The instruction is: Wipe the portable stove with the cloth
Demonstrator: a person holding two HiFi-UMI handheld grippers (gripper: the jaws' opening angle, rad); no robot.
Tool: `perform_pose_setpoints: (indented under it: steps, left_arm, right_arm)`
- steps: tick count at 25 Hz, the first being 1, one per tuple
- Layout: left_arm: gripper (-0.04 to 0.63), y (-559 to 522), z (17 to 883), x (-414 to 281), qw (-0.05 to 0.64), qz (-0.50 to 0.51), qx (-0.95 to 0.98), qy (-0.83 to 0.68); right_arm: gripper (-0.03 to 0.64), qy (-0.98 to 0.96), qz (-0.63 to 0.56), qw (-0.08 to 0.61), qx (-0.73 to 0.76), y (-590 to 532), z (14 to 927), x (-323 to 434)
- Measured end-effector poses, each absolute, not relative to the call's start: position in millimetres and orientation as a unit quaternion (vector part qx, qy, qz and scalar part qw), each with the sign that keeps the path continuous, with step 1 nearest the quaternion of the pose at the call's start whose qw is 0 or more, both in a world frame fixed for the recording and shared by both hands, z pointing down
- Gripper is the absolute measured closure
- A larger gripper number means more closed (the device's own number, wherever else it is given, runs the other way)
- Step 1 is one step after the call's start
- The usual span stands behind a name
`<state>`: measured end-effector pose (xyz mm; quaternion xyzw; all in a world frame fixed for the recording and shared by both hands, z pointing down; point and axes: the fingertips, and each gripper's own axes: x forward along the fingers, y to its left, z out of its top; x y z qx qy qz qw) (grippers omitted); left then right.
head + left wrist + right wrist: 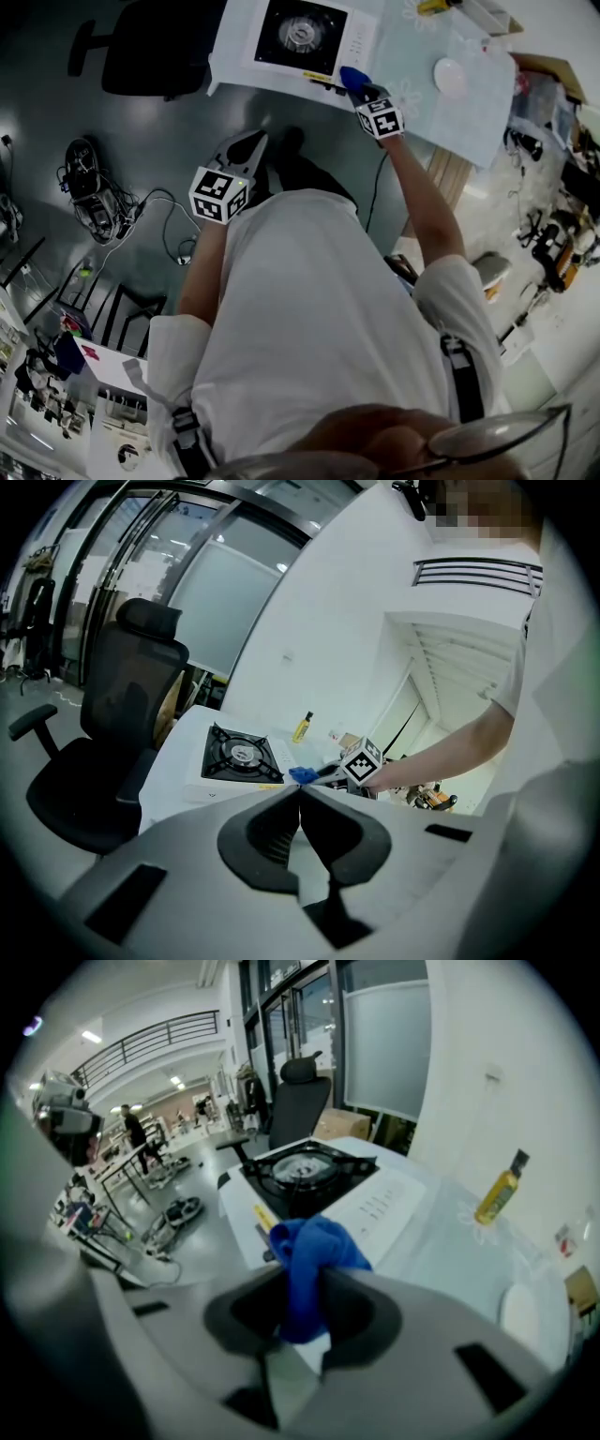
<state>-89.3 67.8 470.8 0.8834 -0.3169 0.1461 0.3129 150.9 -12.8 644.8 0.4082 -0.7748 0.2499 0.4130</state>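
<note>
Your left gripper point(251, 142) hangs close to your body, over the floor, jaws pressed together with nothing in them; further out, your right gripper point(302, 1277) is clamped tight on the bunched blue cloth point(314, 1246); the cloth's right by the near edge of the portable stove point(305, 1171) on the table point(412, 56); a yellow bottle point(499, 1192) stands beyond.

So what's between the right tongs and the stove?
The blue cloth. The right tongs pinch it, and it sticks out toward the stove. The right gripper view shows it.
</note>
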Motion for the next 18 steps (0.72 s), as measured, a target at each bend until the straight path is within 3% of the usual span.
perform_pose_setpoints:
  steps: [9, 18]
  left_arm:
    - [0.562, 71, 461, -104, 0.299, 0.143, 0.894, -0.301]
    - [0.562, 71, 459, -117, 0.29, 0.143, 0.906, -0.274]
  right_arm:
    - [0.505, -0.768, 0.265, 0.419, 0.405, 20, 640, 130]
    - [0.505, -0.764, 0.28, 0.382, 0.439, 43, 611, 109]
